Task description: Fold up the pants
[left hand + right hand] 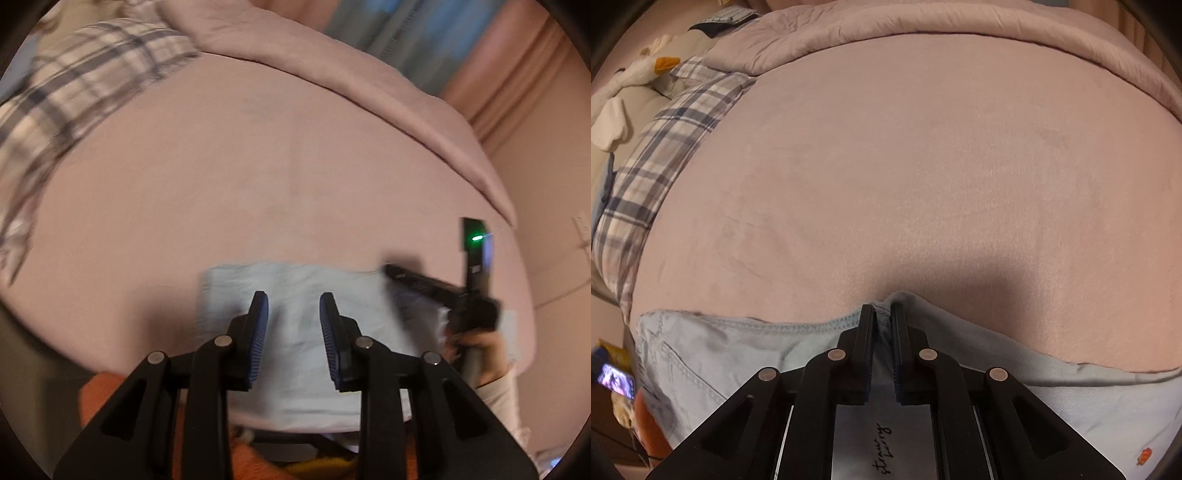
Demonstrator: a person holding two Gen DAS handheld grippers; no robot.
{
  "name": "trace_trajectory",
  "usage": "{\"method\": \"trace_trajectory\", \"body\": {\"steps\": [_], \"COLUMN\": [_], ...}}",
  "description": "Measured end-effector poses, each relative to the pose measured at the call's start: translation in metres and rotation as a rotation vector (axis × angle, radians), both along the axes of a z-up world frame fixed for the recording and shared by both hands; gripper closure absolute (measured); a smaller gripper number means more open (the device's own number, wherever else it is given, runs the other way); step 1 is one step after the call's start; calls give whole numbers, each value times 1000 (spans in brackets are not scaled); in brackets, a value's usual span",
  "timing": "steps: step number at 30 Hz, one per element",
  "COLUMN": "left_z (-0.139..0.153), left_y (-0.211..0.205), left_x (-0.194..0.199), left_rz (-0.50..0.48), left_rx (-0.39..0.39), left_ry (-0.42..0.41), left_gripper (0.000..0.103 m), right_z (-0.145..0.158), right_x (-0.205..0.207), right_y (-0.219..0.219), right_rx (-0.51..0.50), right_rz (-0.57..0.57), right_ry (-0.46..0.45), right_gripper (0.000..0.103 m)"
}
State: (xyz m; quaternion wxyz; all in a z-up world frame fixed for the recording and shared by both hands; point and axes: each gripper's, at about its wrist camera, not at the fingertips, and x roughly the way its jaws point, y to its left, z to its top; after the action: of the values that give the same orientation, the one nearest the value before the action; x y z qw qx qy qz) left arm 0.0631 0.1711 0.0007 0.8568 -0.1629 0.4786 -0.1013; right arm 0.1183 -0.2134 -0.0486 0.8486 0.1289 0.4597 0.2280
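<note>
- At six o'clock in the right wrist view, the right gripper [882, 314] has its fingers pressed together on the far hem edge of the pants [713, 343], pinching a small ridge of pale blue fabric up off the bed.
- Around it, the pants lie flat along the near edge of the bed sheet [886, 166], spreading from eight o'clock across to four o'clock (a seam and pocket stitching show at the left).
- Low in the left wrist view, the left gripper [293, 308] hangs above the cloth with its fingers spread and nothing between them; a hand [484, 354] carries the other tool at three o'clock.
- By my reading, the denim-like cloth is light, soft and limp, so it should sag and drag unless held at two points; the stitched hem and the waistband edge look like the firmest places to grip.
- Farther off, a plaid cloth [657, 158] lies at nine to ten o'clock, and a rumpled duvet [923, 33] runs along twelve o'clock.
</note>
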Motion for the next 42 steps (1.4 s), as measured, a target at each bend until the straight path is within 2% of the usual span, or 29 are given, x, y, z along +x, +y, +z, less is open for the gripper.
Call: {"method": "trace_trajectory", "body": {"steps": [2, 5, 7, 9, 12, 13, 14, 15, 24, 29, 30, 31, 32, 33, 34, 35, 37, 39, 42], "left_z": [-4, -27, -47, -71, -93, -98, -100, -100, -104, -101, -100, -95, -88, -80, -74, -65, -54, -50, -54], "left_y": [-18, -44, -59, -71, -65, -59, -54, -51, -39, -34, -36, -42, -48, -53, -55, -58, -63, -75, -98], "left_x": [16, 46, 56, 58, 55, 54, 52, 50, 23, 19, 21, 25, 26, 25, 25, 25, 27, 32, 43], "left_rz": [-68, -106, -128, -165, -166, -146, -129, -117, -63, -48, -53, -77, -112, -139, -152, -163, -174, -222, -251], "left_rx": [-54, -87, -70, -39, -39, -45, -39, -25, -15, -3, 4, 26, 59, 79, 79, 62, 11, -40, -34], "left_ry": [-11, 54, 108, 172, 211, 220, 220, 216, 166, 173, 178, 178, 167, 154, 143, 124, 101, 97, 109], "left_gripper": [75, 79, 83, 83, 84, 91, 99, 100, 99, 99, 99, 102, 97, 91, 79, 67, 63, 64, 65], "right_z": [-1, -2, -2, -2, -4, -3, -4, -4, -3, 1, 5, 9, 14, 19, 24, 27, 31, 27, 6], "right_x": [0, 0, -1, 0, -2, -1, -1, 0, 3, 2, 0, -3, -6, -9, -13, -16, -26, -35, -51], "right_y": [-2, -1, -2, -3, -7, -6, -7, -8, -3, -3, -5, -9, -18, -29, -47, -59, -100, -150, -228], "right_rx": [10, 21, 23, 26, 31, 33, 40, 44, 59, 57, 53, 46, 39, 24, 6, 7, 30, 37, 44], "right_rz": [-4, -8, -9, -11, -9, -8, -7, -6, -20, -52, -70, -86, -111, -147, -199, -226, -303, -393, -561], "right_ry": [3, 4, 3, 3, 4, 4, 6, 7, 7, 3, -12, -26, -44, -62, -79, -92, -109, -83, -37], "right_gripper": [98, 98, 97, 97, 98, 98, 98, 98, 98, 97, 96, 90, 86, 75, 61, 55, 52, 52, 52]}}
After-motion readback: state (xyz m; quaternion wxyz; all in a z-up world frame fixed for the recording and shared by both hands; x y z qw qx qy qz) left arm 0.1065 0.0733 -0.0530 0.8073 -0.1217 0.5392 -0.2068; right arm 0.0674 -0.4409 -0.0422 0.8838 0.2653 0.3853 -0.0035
